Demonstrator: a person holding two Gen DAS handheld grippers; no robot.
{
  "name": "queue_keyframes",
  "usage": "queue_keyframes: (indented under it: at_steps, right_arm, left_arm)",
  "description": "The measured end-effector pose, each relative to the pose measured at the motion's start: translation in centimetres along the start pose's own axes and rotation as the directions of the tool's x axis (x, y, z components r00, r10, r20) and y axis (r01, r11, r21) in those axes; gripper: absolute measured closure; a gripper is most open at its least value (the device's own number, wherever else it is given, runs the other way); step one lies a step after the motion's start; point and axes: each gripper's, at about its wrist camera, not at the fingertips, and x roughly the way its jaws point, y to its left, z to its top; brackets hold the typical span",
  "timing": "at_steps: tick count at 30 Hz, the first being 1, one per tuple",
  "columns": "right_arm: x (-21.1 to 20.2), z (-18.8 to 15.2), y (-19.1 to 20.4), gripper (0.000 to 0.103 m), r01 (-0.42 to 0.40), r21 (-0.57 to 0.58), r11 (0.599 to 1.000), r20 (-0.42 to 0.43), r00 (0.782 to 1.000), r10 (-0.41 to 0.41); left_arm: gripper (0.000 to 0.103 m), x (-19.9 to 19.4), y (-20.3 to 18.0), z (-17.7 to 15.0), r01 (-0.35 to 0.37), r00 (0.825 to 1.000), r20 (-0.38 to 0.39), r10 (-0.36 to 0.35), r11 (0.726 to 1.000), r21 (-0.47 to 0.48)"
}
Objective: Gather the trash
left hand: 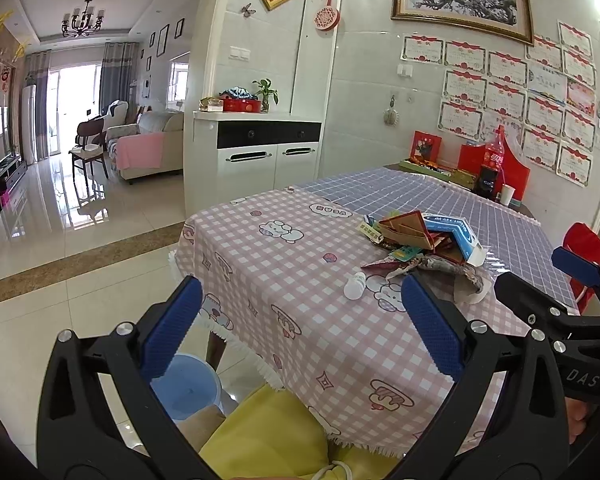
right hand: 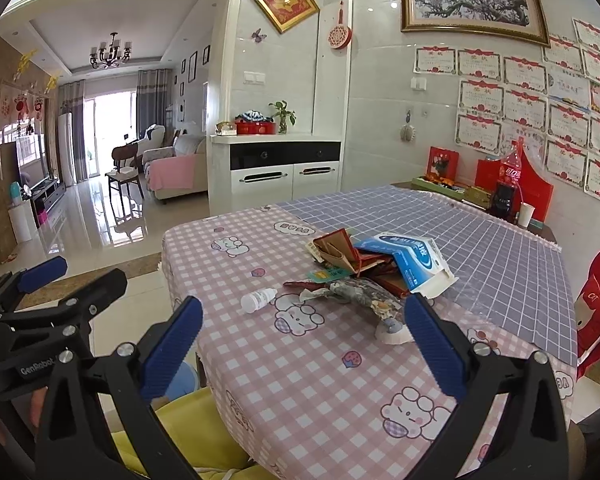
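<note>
Left gripper [left hand: 302, 326] and right gripper [right hand: 304, 344]: fingers spread wide, empty, poised short of the counter [right hand: 324, 376], probably to approach. The trash pile [right hand: 374, 266] and small white bottle [right hand: 258, 300] lie mid-counter, well apart from both.

Bottle [right hand: 259, 299] left of trash pile [right hand: 376, 270]
</note>
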Motion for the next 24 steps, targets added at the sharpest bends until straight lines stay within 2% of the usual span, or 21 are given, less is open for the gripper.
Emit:
queue_keyframes:
  at_steps: [24]
  right_arm:
    - [0.51,-0.14,-0.38,0.004,0.008,-0.001,1.000,-0.036,0.999,-0.008]
  left_arm:
    - [0.005,0.88,-0.67,-0.26,0.005,1.000,-0.030,-0.004,1.000,0.013]
